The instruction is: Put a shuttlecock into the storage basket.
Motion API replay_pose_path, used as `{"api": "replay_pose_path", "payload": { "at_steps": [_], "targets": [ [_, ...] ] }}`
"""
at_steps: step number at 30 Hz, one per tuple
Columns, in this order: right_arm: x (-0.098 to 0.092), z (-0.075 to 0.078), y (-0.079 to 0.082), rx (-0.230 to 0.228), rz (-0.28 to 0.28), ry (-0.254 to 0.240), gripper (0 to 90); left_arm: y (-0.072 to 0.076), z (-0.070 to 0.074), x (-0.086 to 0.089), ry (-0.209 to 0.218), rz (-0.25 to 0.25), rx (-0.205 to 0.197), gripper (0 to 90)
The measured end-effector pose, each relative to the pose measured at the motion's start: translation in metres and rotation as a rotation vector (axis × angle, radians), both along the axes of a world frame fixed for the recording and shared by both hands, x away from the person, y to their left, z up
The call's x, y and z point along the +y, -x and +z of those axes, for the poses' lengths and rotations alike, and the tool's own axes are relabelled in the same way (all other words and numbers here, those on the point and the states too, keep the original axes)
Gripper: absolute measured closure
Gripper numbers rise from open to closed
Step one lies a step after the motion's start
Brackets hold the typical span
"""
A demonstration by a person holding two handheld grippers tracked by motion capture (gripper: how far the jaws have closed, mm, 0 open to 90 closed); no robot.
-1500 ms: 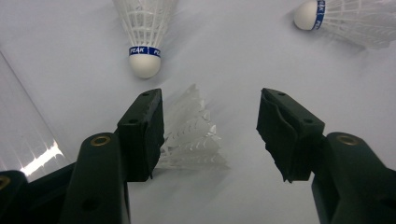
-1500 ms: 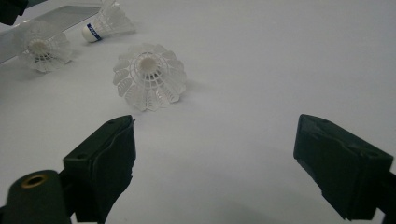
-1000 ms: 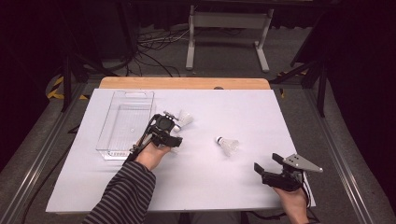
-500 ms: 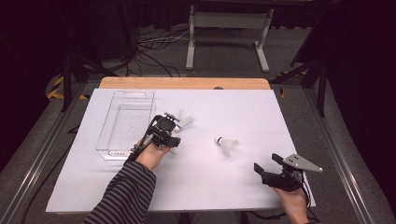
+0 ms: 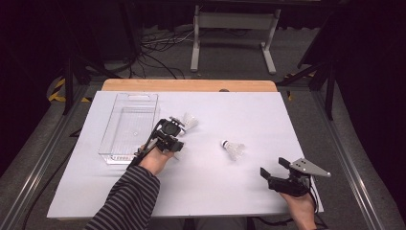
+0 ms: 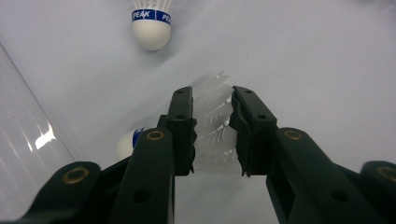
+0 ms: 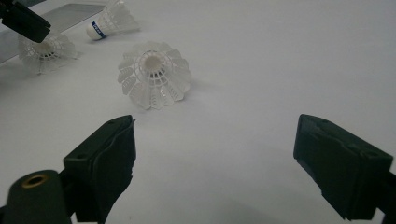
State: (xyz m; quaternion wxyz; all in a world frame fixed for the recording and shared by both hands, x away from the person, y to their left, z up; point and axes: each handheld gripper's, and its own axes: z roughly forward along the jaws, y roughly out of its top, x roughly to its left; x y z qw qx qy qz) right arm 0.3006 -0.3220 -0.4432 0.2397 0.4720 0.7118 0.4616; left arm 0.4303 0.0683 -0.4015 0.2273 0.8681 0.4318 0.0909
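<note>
Work in hand, judged from the layout: gathering plastic shuttlecocks off the white table sheet (image 5: 215, 191) into the clear plastic bin (image 5: 128, 128) at the far left.

Left gripper (image 6: 212, 133): jaws just been closing, now pressed on the white feathered skirt of a shuttlecock (image 6: 214, 126), one pad on each side. Skirt caught across its width; cork head (image 6: 125, 144), with blue band, pointing back toward the hand and low beside the left jaw. Grip taken on the skirt probably because it is the widest, most yielding part and gives the pads something to bite; risk of crushing the vanes if squeezed further. Seen from the high view, this gripper (image 5: 168, 136) just beside the bin's near-right wall, well placed for a short carry over the rim. Shuttlecock apparently not yet lifted clear of the sheet; cannot tell for certain.

Second shuttlecock (image 6: 150, 25), blue "PEAK" band on its cork, lying just beyond the left gripper's jaws, untouched; visible from above as well (image 5: 190, 121).

Right gripper (image 7: 215, 154): jaws wide apart, nothing between them, resting low at the near right edge of the table (image 5: 282, 179). Third shuttlecock (image 7: 154, 74) lying ahead of it, open skirt turned toward the gripper, well apart from the pads. Posture consistent with waiting for its turn.

Bin appears empty, though its clear walls make that hard to confirm.
</note>
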Motion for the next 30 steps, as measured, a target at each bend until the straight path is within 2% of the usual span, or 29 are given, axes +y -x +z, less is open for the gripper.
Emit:
{"api": "replay_pose_path", "payload": {
  "at_steps": [5,12,20,30],
  "targets": [
    [0.000,0.000,0.000,-0.001,0.001,0.000,13.5,0.001,0.000,0.000,-0.011,-0.008,0.000,76.7],
    [0.000,0.000,-0.001,0.002,0.001,0.003,13.4,0.000,0.001,0.005,-0.005,-0.001,0.006,85.4],
    [0.000,0.000,-0.001,0.000,0.002,0.001,13.4,0.002,0.002,0.005,-0.014,-0.024,-0.001,88.0],
    [0.000,0.000,-0.001,0.004,0.000,0.001,13.4,0.005,0.010,0.011,0.012,-0.036,-0.010,89.4]
  ]
}}
